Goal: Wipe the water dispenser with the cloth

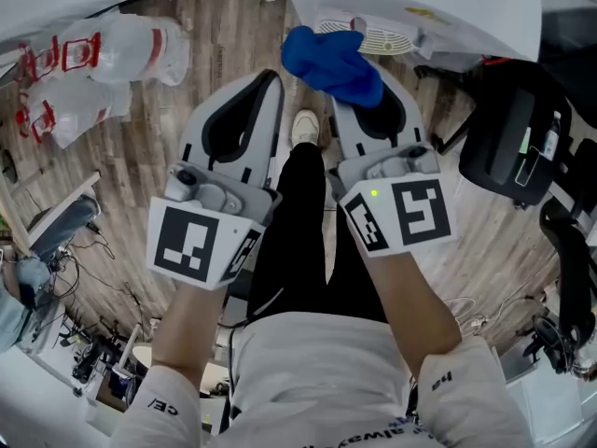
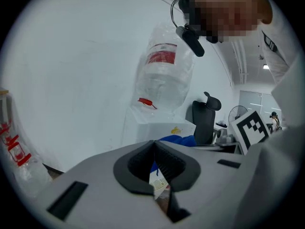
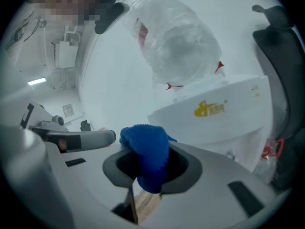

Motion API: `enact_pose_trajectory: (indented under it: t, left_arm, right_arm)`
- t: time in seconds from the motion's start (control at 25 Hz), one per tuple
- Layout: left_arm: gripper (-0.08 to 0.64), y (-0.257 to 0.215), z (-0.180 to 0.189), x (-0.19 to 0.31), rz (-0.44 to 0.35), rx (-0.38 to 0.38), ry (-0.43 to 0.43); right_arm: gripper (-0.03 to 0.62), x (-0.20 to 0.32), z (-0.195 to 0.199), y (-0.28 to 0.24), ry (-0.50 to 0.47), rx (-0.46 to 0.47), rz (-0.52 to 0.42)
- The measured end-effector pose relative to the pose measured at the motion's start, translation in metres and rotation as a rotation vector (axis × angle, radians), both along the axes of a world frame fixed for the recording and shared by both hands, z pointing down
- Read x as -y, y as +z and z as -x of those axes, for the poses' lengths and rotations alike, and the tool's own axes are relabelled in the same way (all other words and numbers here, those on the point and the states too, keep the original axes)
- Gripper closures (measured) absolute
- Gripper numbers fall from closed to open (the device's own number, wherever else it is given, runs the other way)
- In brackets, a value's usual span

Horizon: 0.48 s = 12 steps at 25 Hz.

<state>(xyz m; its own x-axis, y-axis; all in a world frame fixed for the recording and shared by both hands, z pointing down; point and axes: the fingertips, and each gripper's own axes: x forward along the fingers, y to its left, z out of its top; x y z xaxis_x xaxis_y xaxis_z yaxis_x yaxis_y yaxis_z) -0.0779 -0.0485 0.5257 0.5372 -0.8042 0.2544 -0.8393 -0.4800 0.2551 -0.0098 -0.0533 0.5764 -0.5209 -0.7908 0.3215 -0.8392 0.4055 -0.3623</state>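
- Between the jaws of the right gripper (image 1: 368,105) sits one blue cloth (image 1: 334,62). It is a soft, nubby terry weave, bunched into a rounded lump that spills over the jaw tips, and the jaws are clamped on it.
- Two grippers show in all, each with a pale grey plastic shell, black ribbed pads and a cube with black-and-white square markers.
- The left gripper (image 1: 270,82) is pressed closed, pad tips meeting, with nothing between them.
- One water dispenser (image 3: 224,123) stands just beyond the cloth. It is a boxy, smooth white plastic body with a yellow logo on its front. The cloth is near it, and I cannot tell whether they touch.
- One clear water bottle (image 3: 176,46), rounded and crinkled with a red label, stands upturned on top of the dispenser.
- Two more clear plastic bottles (image 1: 121,45) with red print lie on the wood-grain floor (image 1: 233,35), at its edge along the white wall.
- One black office chair (image 1: 513,147), padded and curved, stands on the floor beside the dispenser.
- One white shoe (image 1: 305,127) shows below black trousers, between the two grippers.
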Motion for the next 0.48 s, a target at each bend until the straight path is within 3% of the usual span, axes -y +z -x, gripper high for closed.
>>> enact_pose_trajectory:
  t: [0.48]
  left_arm:
    - [0.54, 0.003, 0.036, 0.012, 0.009, -0.002, -0.038]
  right_arm:
    - [0.494, 0.051, 0.043, 0.006, -0.001, -0.046, -0.026]
